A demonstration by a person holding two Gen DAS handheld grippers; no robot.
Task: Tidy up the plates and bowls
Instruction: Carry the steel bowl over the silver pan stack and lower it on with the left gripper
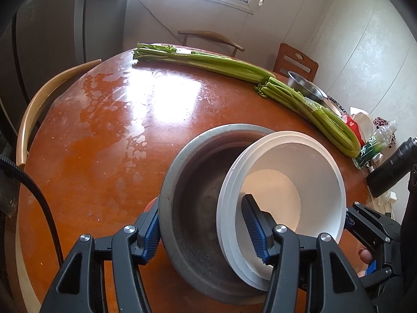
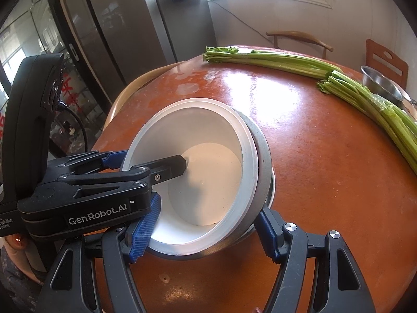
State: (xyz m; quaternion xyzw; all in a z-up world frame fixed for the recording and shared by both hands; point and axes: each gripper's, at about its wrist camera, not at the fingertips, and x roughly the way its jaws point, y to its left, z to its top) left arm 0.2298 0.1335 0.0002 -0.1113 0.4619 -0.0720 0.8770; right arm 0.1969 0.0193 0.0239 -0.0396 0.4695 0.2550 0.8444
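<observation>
White bowl sat tilted, half-nested in grey bowl, both tools clamped on them; steel bowl remained apart.

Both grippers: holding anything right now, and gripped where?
Both grip at the near rims. Left gripper: jaws straddle the grey metal bowl's wall and the white bowl stack's edge. Right gripper: jaws span both bowls' near rims.

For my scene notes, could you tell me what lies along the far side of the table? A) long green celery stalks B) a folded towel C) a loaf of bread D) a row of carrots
A: long green celery stalks lie along the far edge of the table, behind the white bowl.
</observation>
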